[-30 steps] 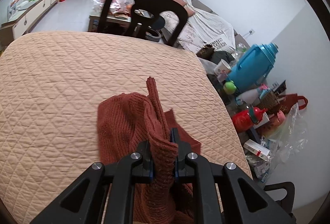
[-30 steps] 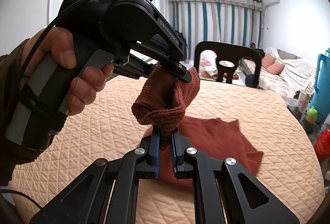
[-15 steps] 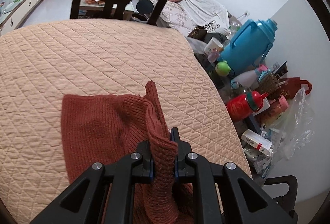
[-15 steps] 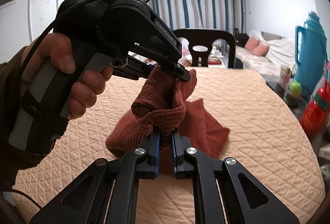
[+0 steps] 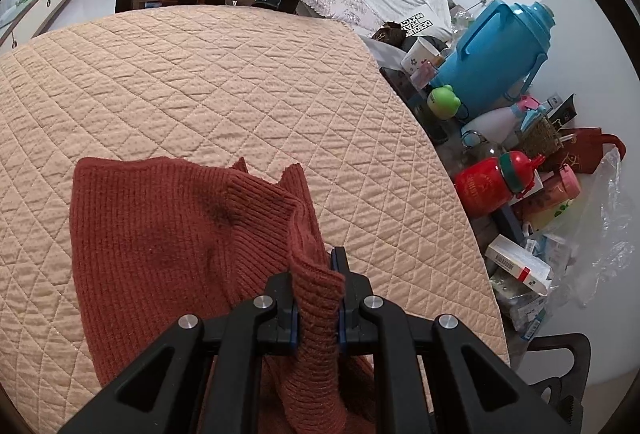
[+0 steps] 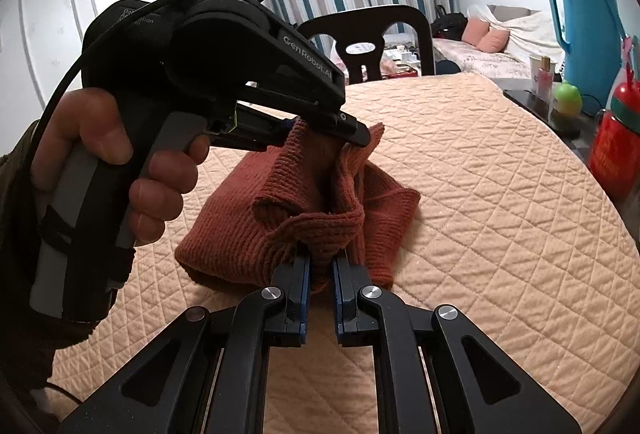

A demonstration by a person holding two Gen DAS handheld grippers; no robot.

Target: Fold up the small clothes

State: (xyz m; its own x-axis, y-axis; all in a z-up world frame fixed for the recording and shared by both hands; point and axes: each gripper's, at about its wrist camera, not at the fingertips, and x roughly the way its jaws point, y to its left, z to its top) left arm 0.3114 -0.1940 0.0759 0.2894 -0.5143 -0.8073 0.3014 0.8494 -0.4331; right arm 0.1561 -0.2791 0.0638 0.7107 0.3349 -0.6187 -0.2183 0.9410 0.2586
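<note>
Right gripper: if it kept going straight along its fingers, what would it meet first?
The rust knit garment it already clamps, bunched just ahead; likely the quilted table cover beyond, though depth is unclear.

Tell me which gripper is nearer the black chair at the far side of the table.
Left. The left gripper clamps the rust knit garment farther out over the quilted table, toward the black chair. The right gripper pinches the garment's nearer fold, behind the left one.

My right gripper [image 6: 320, 268]: clamped on a fold of the rust knit garment [image 6: 304, 210].
My left gripper [image 6: 352, 132]: pinched the garment's upper edge.
Setting: quilted peach cover [image 6: 500, 194], dark chair [image 6: 368, 34] behind.
</note>
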